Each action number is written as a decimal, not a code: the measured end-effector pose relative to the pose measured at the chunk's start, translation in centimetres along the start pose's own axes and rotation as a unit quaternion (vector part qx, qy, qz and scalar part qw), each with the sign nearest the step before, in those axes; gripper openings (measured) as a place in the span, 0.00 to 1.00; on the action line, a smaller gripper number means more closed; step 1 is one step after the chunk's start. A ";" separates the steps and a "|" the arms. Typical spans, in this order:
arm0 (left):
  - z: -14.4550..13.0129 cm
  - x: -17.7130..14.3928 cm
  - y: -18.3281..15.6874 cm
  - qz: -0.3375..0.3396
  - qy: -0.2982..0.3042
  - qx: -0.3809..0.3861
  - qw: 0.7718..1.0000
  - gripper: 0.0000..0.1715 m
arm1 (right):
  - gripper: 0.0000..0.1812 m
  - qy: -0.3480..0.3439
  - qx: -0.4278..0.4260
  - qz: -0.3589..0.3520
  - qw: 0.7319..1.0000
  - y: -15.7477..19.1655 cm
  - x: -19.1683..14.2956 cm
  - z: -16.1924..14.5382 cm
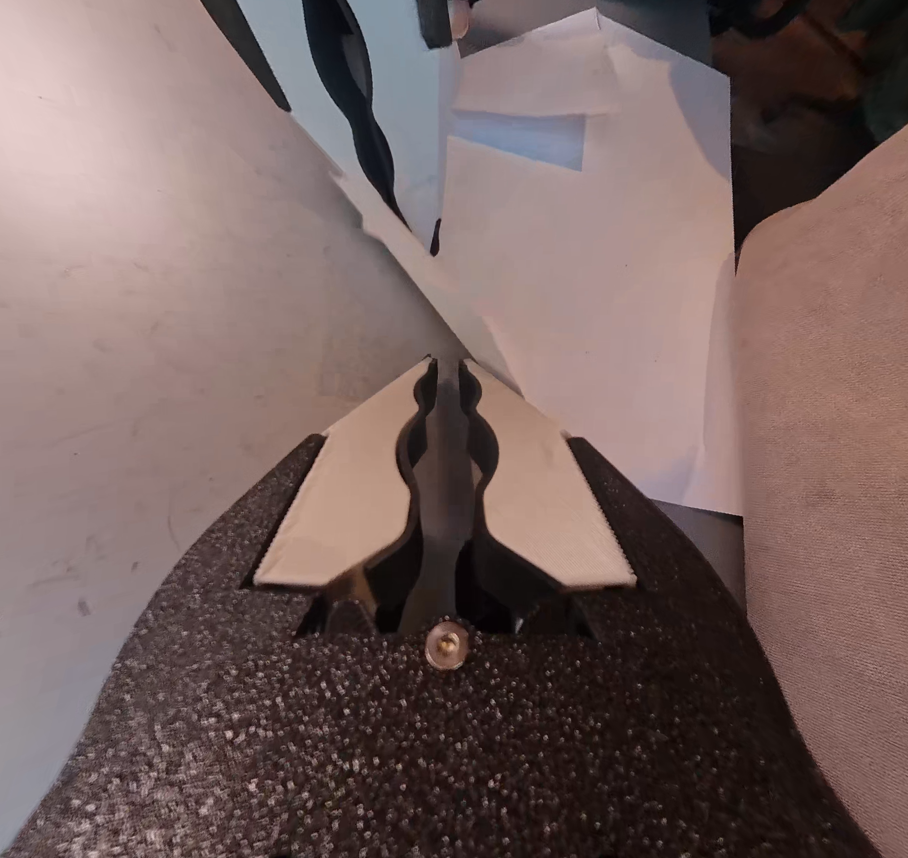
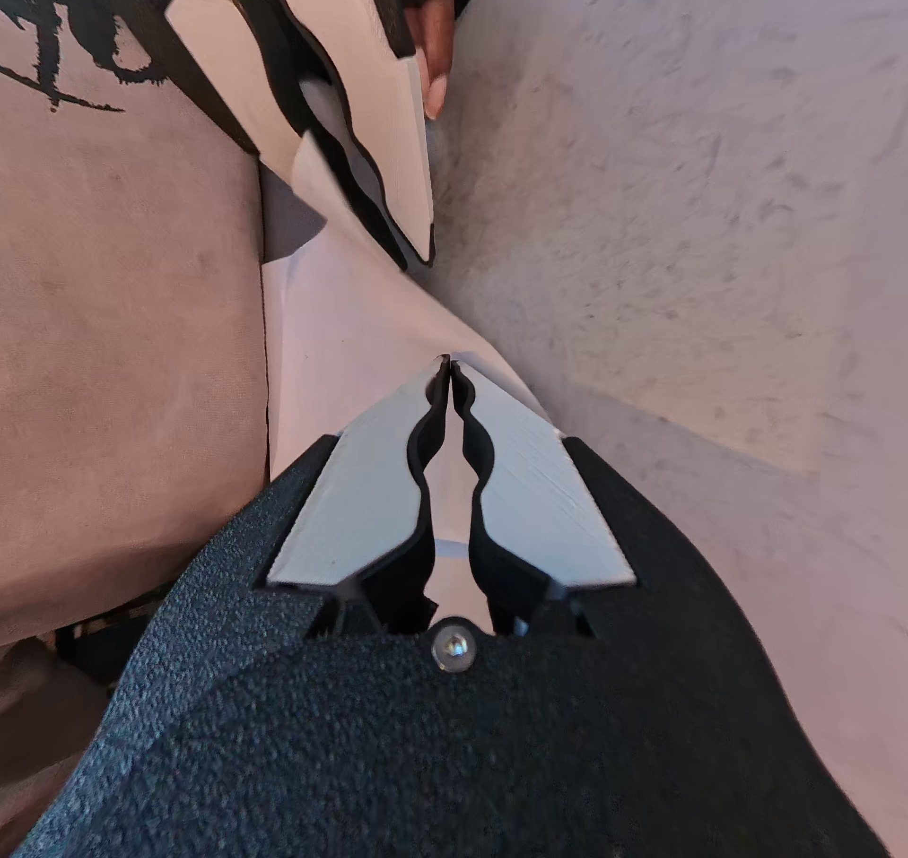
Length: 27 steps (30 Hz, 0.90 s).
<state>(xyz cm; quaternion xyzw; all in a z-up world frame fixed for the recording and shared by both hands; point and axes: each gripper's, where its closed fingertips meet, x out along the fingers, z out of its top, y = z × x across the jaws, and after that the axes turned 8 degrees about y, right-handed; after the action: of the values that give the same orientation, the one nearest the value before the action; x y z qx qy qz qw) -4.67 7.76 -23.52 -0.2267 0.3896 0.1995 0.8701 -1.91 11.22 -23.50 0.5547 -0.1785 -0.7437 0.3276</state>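
Paper (image 1: 589,294) pinched by closed left claw (image 1: 446,360), closed right claw (image 2: 448,360), far edge hidden

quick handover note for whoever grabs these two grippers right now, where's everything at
Left gripper: jaws shut on a corner of the white window envelope, held up off the table.
Right gripper: jaws shut on another part of the same envelope; the paper sags and twists between the two.
A folded white sheet shows through the envelope window.
A beige cloth lies beside the envelope.
A bare fingertip of the person shows by the left gripper in the right wrist view.
Both grips are on the envelope only; nothing else is held.
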 end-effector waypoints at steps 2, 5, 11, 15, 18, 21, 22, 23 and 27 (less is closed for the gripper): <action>-0.3 0.4 -0.1 0.010 0.009 0.006 1.000 0.04 | 0.00 -0.024 -0.010 -0.019 0.999 0.1 -0.6 0.5; -0.3 0.5 -0.1 0.027 0.010 0.014 0.999 0.03 | 0.03 -0.058 -0.029 -0.052 0.997 0.4 -2.2 0.9; -0.3 0.5 -0.1 0.032 0.011 0.020 0.999 0.02 | 0.13 -0.088 -0.074 -0.194 0.974 -0.1 -6.1 -0.8; -0.2 0.3 -0.4 0.006 -0.006 0.008 1.000 0.03 | 0.23 -0.069 -0.095 -0.289 0.950 -1.9 -6.6 -3.4; 0.6 -0.6 -0.6 -0.033 -0.041 -0.012 0.999 0.05 | 0.06 -0.064 -0.103 -0.259 0.958 -2.6 -4.0 -2.7; 2.1 -3.8 0.0 -0.086 -0.118 -0.057 0.988 0.07 | 0.00 -0.087 -0.156 -0.278 0.944 -2.9 -4.1 0.4; 2.4 -5.2 0.5 -0.102 -0.144 -0.077 0.981 0.09 | 0.00 -0.101 -0.168 -0.282 0.939 -2.9 -4.4 1.7; 2.6 -6.5 0.9 -0.116 -0.165 -0.096 0.975 0.12 | 0.00 -0.107 -0.175 -0.289 0.935 -3.1 -4.6 2.7; 1.9 -8.5 2.2 -0.102 -0.192 -0.131 0.967 0.27 | 0.00 -0.125 -0.152 -0.326 0.924 -5.2 -5.2 5.9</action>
<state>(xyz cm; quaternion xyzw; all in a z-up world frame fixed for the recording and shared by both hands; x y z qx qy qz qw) -9.90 9.12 -16.42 -0.3347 0.1603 0.1990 0.9070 -8.07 17.93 -21.20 0.4280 0.0879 -0.8912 0.1219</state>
